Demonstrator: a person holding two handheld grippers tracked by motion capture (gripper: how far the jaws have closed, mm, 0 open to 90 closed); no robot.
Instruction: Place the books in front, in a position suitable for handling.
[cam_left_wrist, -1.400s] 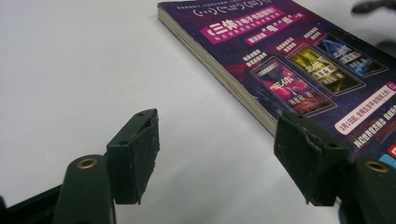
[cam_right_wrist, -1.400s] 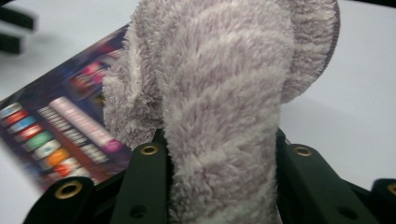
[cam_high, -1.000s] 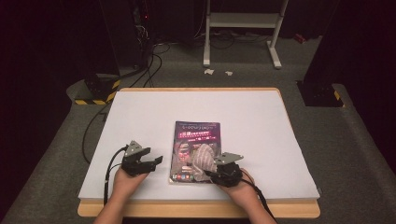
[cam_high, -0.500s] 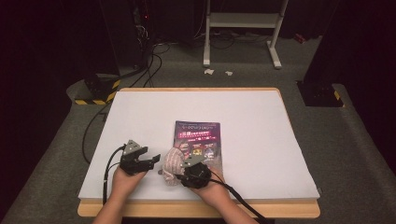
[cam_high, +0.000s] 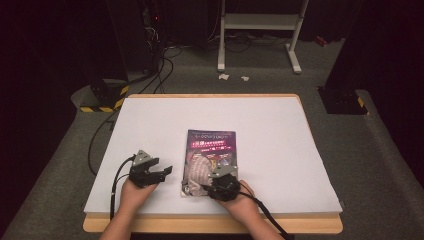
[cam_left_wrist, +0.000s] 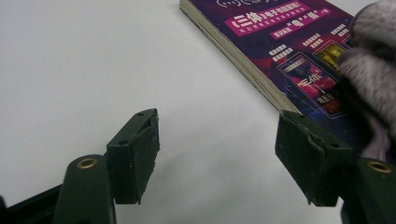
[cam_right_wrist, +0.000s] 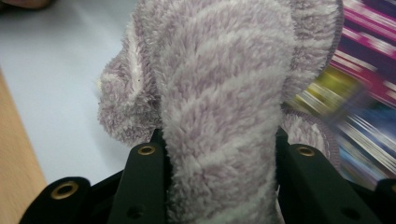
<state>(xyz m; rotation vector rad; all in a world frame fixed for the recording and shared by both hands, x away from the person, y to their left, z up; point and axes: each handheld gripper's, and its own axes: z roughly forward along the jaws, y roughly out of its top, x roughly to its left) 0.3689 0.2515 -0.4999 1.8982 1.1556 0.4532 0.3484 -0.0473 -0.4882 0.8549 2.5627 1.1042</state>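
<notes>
nearby — book (cam_high: 212, 145) under cloth (cam_high: 196, 172)

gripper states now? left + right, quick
Left gripper: open, nothing between the jaws, beside the book.
Right gripper: closed on the striped fluffy cloth, over the book.

- The table (cam_high: 280, 150) is seen from a high view above the person's near edge, faced forward and down, with the floor beyond taken in.
- From the left gripper (cam_left_wrist: 215, 154), a low, close look is given along its jaws across the white tabletop to the book (cam_left_wrist: 280, 51).
- From the right gripper (cam_right_wrist: 219, 158), the fuzzy cloth (cam_right_wrist: 219, 84) is seen at very short range.
- The book and the cloth are shared by all three views.
</notes>
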